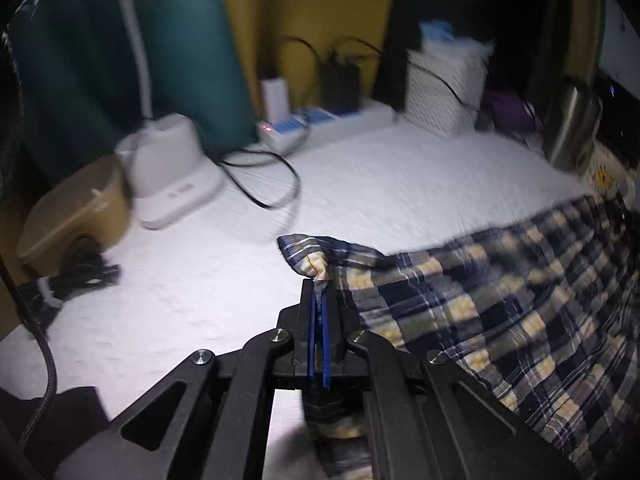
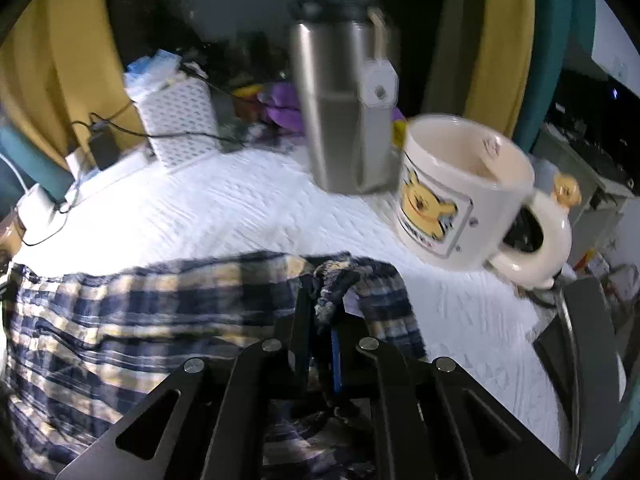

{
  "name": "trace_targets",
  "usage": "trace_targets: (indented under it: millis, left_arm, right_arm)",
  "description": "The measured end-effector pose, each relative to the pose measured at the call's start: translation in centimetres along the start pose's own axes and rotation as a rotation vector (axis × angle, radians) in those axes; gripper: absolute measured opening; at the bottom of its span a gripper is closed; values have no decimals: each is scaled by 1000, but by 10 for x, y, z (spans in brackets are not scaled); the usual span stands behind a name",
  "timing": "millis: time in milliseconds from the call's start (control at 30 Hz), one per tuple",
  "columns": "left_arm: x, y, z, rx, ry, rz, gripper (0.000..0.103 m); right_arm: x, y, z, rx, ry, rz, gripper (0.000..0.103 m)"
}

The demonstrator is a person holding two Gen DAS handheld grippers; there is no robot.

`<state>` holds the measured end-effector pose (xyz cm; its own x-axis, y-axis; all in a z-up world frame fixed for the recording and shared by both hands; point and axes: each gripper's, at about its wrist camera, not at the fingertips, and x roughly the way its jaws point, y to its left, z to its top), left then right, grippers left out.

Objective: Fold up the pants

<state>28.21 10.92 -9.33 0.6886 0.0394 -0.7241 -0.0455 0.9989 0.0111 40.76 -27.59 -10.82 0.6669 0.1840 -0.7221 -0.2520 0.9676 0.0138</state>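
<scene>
Your left gripper [image 1: 319, 284] is clamped on a corner of the plaid pants [image 1: 500, 292], which spread toward 3 o'clock over the white quilted cover [image 1: 400, 184]. Your right gripper [image 2: 322, 300] pinches bunched pants fabric; the bear mug [image 2: 460, 196] stands at 1 o'clock.

The middle of the white quilted surface [image 1: 400, 184] is left open; the far-right side is blocked by a steel tumbler [image 2: 340, 112] and a cream bear-print mug [image 2: 460, 192].

White quilted surface [image 1: 400, 184], yellow curtain [image 1: 320, 0], perhaps dim room.
</scene>
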Motion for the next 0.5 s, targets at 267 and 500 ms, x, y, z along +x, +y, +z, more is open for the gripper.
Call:
trace_targets:
  millis: [267,500]
  left_arm:
    - [-26,15,18,11,-87,-5,1]
    - [-18,38,34,29,-83,36,1]
  right_arm:
    - [-30,38,31,-34,-139,-13,7]
    - [-8,32,40,15,-124,-52,7]
